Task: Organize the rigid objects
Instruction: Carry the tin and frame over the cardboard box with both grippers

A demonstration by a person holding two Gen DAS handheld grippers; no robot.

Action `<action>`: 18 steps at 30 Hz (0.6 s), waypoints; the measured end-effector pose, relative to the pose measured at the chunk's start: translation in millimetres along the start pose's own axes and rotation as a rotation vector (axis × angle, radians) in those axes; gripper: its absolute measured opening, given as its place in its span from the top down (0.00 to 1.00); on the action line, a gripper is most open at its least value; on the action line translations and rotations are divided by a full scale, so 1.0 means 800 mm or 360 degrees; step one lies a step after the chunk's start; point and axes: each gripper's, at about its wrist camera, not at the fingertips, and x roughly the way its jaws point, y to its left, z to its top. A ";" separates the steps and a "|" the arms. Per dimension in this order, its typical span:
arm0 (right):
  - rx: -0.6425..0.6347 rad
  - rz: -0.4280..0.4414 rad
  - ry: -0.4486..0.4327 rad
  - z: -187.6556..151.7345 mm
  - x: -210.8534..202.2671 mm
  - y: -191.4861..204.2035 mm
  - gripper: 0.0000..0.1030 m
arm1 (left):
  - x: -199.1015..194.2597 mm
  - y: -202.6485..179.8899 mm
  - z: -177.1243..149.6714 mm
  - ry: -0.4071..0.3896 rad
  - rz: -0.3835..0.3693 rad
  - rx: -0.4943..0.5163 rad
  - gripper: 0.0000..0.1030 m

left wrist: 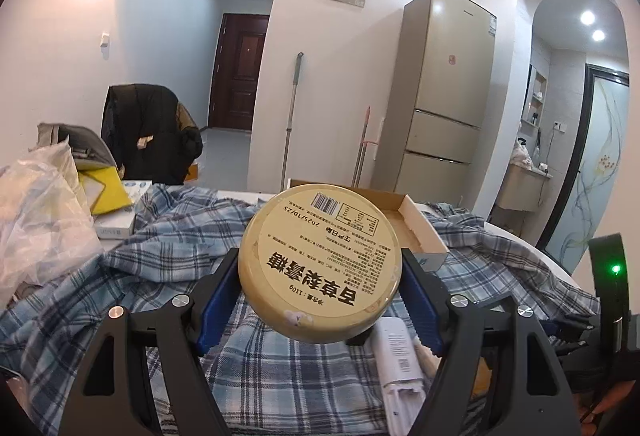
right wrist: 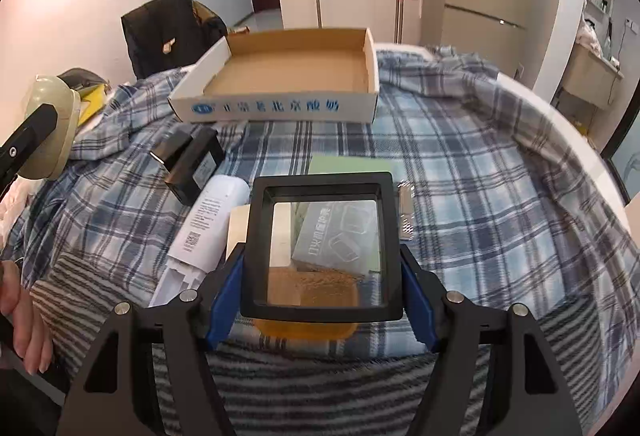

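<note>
Left gripper (left wrist: pixel 320 276) pinching a round cream tin (left wrist: pixel 320 264) by its rim, held up over the plaid cloth (left wrist: pixel 180 236). Right gripper (right wrist: pixel 322 276) clamped on a black square frame (right wrist: pixel 322 248) with a clear window, lifted above the clutter. Cardboard tray (right wrist: pixel 276 108) straight ahead of both, long side across the view, nothing in it yet. Right hand looks nearer. White tube (right wrist: pixel 208 220) and black box (right wrist: pixel 192 164) waiting on the cloth.

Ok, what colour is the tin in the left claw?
Pale yellow-cream tin with black print on its label; the left wrist view shows it best.
</note>
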 end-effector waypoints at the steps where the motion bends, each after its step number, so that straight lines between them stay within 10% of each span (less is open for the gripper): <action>1: -0.0003 0.0002 -0.0024 0.002 -0.008 -0.002 0.33 | -0.007 -0.003 0.004 -0.0015 -0.0012 0.0005 0.25; 18: -0.0068 0.0008 -0.0729 0.126 -0.178 0.003 0.33 | -0.094 -0.067 0.159 -0.0310 0.0001 0.0104 0.25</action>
